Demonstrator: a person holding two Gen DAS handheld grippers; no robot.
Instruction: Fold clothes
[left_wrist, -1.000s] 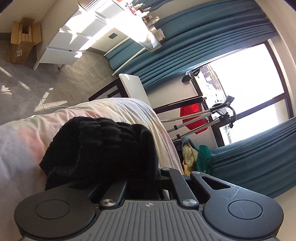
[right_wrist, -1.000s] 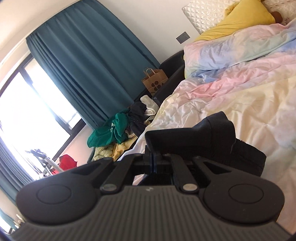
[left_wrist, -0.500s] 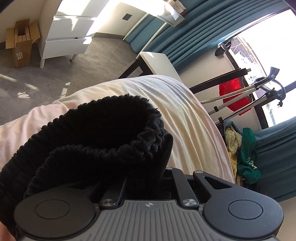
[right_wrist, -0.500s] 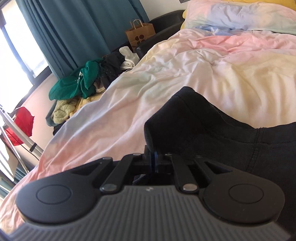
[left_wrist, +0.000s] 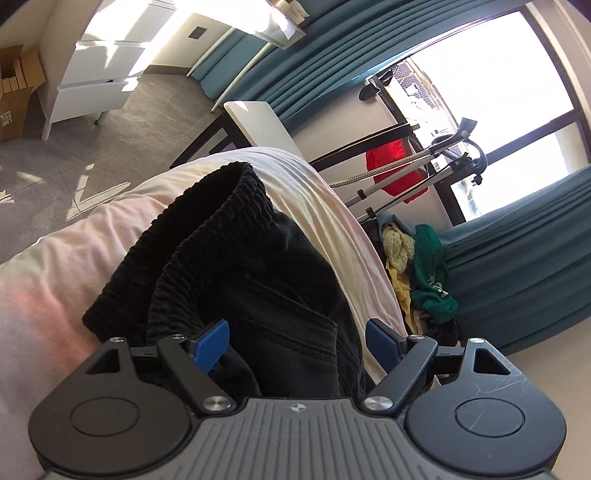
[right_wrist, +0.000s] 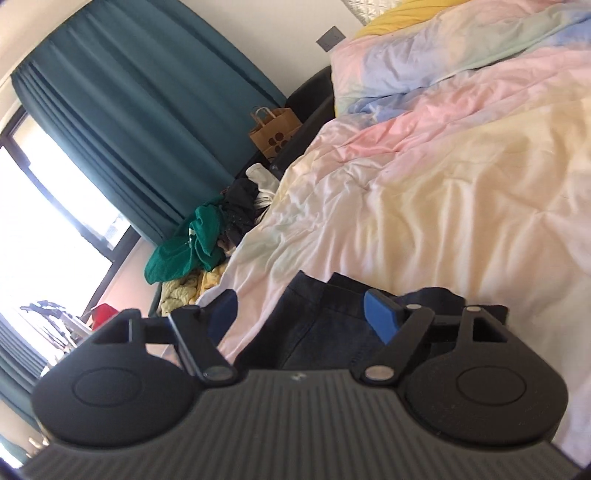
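With both my left gripper (left_wrist: 295, 339) and right gripper (right_wrist: 303, 312) opening, pads clear, the black corduroy trousers (left_wrist: 258, 280) lie limp on the pastel duvet (right_wrist: 443, 192) — soft, heavyish, best pinched at the elastic waistband (left_wrist: 236, 206).

1. Sunlight is pouring through the big window (left_wrist: 491, 107), washing out the white drawers (left_wrist: 99, 70).
2. Teal curtains (right_wrist: 122, 110) are hanging along the wall.
3. A pastel duvet (right_wrist: 461, 192) is covering the bed.
4. Grey floor tiles (left_wrist: 74, 166) are catching bright patches.
5. A paper bag (right_wrist: 273, 133) is standing beside the bed.
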